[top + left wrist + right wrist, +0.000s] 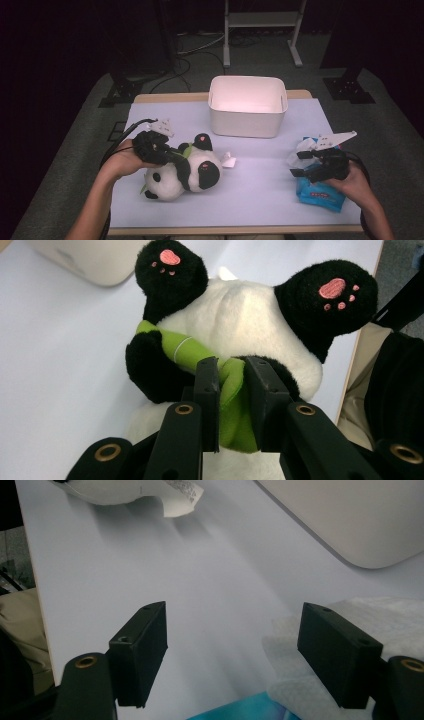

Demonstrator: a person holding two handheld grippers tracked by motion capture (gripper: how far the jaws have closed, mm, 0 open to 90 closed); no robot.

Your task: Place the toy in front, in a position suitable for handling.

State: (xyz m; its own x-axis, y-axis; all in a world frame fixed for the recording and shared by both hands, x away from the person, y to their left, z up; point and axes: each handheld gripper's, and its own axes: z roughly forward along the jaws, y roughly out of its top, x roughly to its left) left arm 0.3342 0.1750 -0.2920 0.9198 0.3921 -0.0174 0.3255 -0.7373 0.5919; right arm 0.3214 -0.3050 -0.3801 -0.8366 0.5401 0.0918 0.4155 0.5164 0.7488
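A black and white panda plush [185, 172] lies on the pale table, its pink-padded feet toward the bin. In the left gripper view the panda plush [250, 315] holds a green bamboo piece [232, 405], and my left gripper [231, 390] is shut on that green piece. In the high view my left gripper [172, 151] sits at the panda's upper left. My right gripper [299, 163] stands open at the table's right, above a blue tissue pack [320, 192]. In the right gripper view my right gripper [235, 645] has bare table between its jaws, with white tissue [380, 615] beside the right jaw.
A white plastic bin [247, 106] stands at the back middle of the table [260, 200]. A small white tag [229, 161] lies just right of the panda. Beyond the table is dark floor with cables and a metal stand.
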